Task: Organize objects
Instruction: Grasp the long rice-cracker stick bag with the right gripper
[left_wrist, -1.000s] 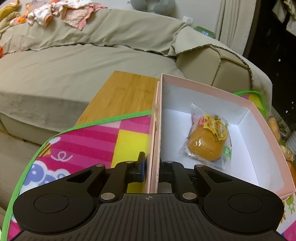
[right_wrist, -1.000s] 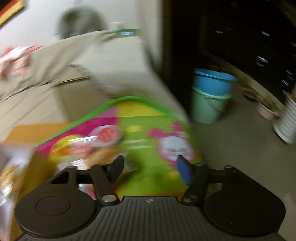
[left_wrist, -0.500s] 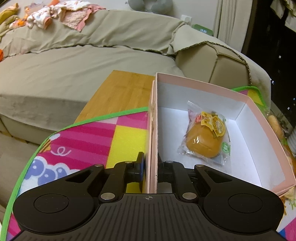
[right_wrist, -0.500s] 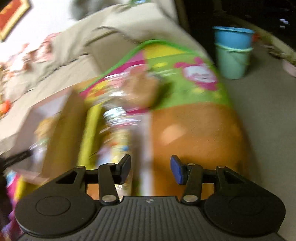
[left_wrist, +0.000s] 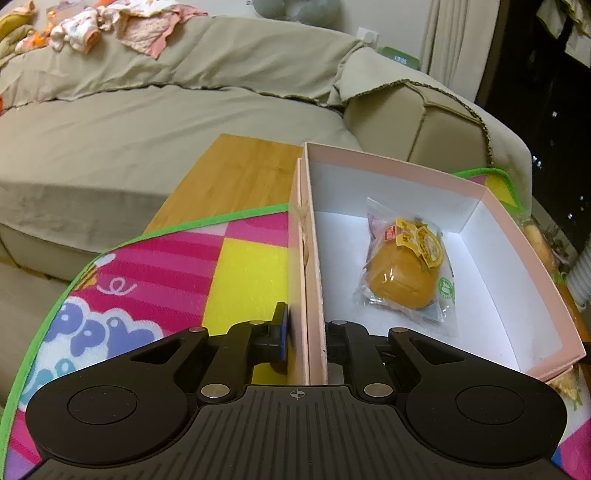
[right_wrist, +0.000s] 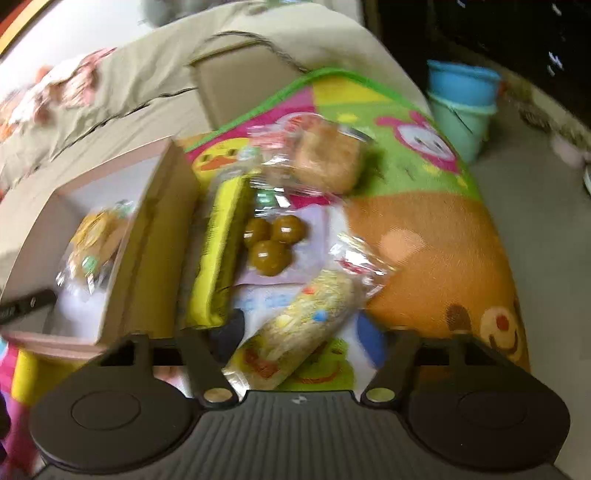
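My left gripper (left_wrist: 304, 338) is shut on the near left wall of a pink box (left_wrist: 509, 236) with a white inside. A wrapped orange bun (left_wrist: 400, 280) lies in the box. In the right wrist view the box (right_wrist: 147, 236) stands at the left with the bun (right_wrist: 94, 240) inside. My right gripper (right_wrist: 301, 341) is open, its jaws on either side of a long wrapped roll with coloured sprinkles (right_wrist: 306, 325). Beyond it lie three brown balls (right_wrist: 271, 240), a yellow packet (right_wrist: 218, 251) and a wrapped square bread (right_wrist: 325, 158).
Everything lies on a bright cartoon mat (right_wrist: 436, 236) over a wooden table (left_wrist: 236, 173). A beige sofa (left_wrist: 147, 103) with clothes runs behind. Stacked blue buckets (right_wrist: 461, 107) stand on the floor at the right.
My right gripper swung left and down over the snacks and opened wider around the sprinkled roll. My left gripper kept its hold on the box wall; the box shifted slightly.
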